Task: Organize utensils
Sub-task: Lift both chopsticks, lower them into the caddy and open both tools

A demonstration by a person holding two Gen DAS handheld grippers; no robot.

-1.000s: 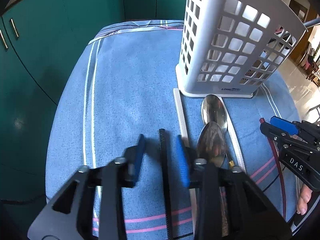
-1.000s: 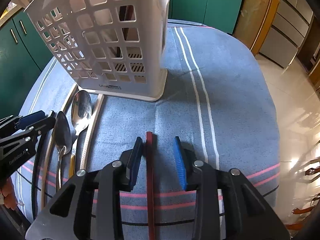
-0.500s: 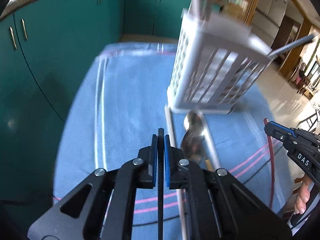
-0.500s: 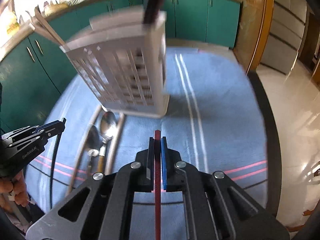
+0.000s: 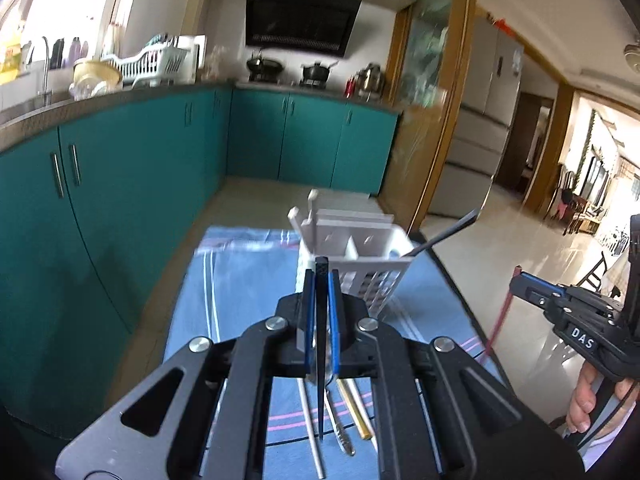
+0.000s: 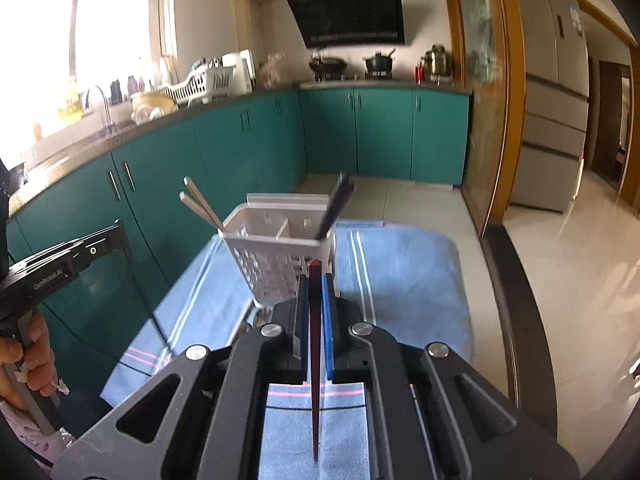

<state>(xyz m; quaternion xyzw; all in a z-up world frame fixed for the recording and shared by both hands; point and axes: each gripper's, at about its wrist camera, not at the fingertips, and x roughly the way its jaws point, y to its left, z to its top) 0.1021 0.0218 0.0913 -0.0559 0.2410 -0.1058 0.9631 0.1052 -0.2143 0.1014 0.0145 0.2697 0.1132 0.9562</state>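
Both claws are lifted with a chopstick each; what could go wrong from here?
1. The black chopstick is pinched near its top in the left claw; its long free end may swing and miss the white caddy.
2. The red chopstick could snag on the dark chopsticks already standing in the caddy's corner.

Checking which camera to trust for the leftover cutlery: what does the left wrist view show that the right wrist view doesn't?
Only the left wrist view shows loose utensils lying on the blue cloth below the left gripper, shut on a black chopstick. Only the right wrist view shows the right gripper shut on a red chopstick. Both show the white caddy.
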